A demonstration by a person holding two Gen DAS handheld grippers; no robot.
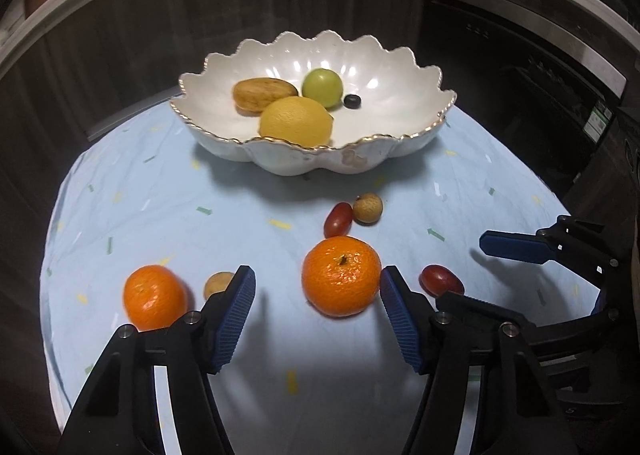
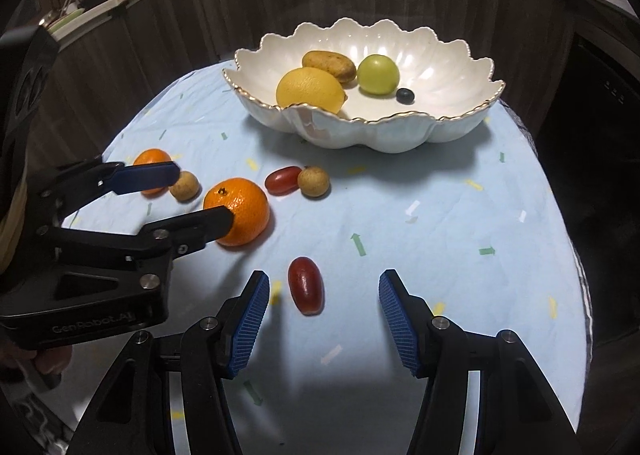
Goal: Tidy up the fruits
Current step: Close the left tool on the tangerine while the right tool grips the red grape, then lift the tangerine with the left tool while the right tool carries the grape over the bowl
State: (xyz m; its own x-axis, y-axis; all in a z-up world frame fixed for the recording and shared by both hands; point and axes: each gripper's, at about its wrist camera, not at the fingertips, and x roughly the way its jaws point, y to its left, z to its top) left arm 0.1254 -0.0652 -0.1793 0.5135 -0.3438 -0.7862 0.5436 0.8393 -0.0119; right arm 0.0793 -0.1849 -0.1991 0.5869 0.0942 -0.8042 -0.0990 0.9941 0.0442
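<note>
On a round table under a pale blue cloth [image 2: 440,215] with small printed arrows and dashes: 1 wide white bowl [image 2: 400,135] with a scalloped gold rim, set at the far side. Inside it, 4 pieces: yellow lemon [image 2: 310,89] at the near edge, brown oval fruit [image 2: 330,65] touching it behind, green round fruit [image 2: 378,75] to the right, small dark berry [image 2: 405,95] just beside that.

Outside the bowl, on the cloth, 6 loose pieces. Largest, 1 big orange [image 1: 341,275] near the middle, stem end up; 1 smaller orange [image 1: 154,297] well to its left. Next, 1 red grape tomato [image 2: 306,285] lying alone near the front, and a 2nd red one [image 2: 283,179] touching a tan round fruit [image 2: 314,181] between big orange and bowl. Another tan round fruit [image 2: 184,185] between the 2 oranges.

Left tongs [image 1: 318,285] spread, pointing down at the cloth; big orange partly between the blue pads, right pad at or very near its peel, left pad clear of it, so not pinched. Cannot tell true contact on the right side.

Right tongs [image 2: 324,293] spread too, lone red tomato between the pads, nearer the left one, neither touching.
</note>
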